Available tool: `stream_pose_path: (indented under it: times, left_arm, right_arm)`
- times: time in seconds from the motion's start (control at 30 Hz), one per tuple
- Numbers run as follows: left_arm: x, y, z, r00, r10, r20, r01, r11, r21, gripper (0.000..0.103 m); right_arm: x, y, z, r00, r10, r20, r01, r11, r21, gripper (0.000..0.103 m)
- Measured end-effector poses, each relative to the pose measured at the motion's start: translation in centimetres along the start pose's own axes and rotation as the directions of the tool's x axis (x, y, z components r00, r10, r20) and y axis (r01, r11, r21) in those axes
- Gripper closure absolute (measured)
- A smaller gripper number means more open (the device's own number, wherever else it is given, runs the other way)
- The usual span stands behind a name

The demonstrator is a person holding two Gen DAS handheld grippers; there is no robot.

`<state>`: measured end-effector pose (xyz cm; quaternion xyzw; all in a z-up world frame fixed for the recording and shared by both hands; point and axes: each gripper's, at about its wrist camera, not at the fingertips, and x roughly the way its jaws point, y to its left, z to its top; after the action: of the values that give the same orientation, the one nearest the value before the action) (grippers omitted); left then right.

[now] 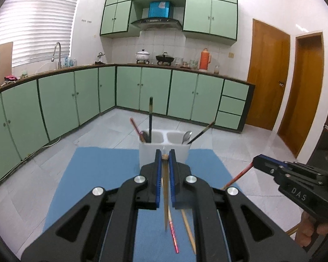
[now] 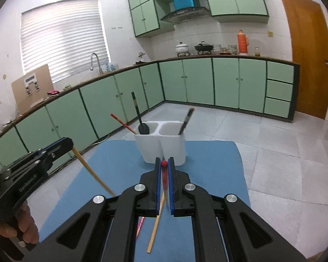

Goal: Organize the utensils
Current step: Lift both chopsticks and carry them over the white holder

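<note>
Green cabinets point(image 1: 54, 100), pale tiled floor point(image 1: 240, 150), seemingly blinded window point(image 2: 63, 37).

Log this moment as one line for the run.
left hand-held gripper: shut on wooden chopstick | right hand-held gripper: shut on red chopstick | holder: ahead on blue mat

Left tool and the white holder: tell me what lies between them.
Only bare blue mat. In the left wrist view nothing stands between the left tool, shut on a wooden chopstick, and the white holder.
</note>
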<state>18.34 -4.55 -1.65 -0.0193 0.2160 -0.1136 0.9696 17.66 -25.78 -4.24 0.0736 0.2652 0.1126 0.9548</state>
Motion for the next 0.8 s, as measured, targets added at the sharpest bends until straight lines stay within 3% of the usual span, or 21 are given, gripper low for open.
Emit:
stream_pose_path:
  times: [0.37, 0.6, 0.8]
  left_arm:
    - [0.1, 0.0, 3.6, 0.998, -0.044, 0.048, 0.044, 0.999, -0.014, 0.097]
    - [0.5, -0.6, 7.2, 0.992, -0.049, 0.117, 0.051, 0.999, -0.013, 0.097]
    - [1.4, -1.6, 11.8, 0.975, -0.047, 0.216, 0.049, 0.999, -0.003, 0.097]
  right_arm:
    - [-0.5, 0.8, 4.4, 0.997, 0.078, 0.002, -0.078, 0.994, -0.082, 0.097]
    - [-1.4, 1.6, 9.4, 0.991, 0.098, 0.091, -0.086, 0.988, -0.127, 0.097]
    - [-0.6, 2.0, 14.3, 0.981, 0.099, 0.169, -0.076, 0.987, -0.141, 0.097]
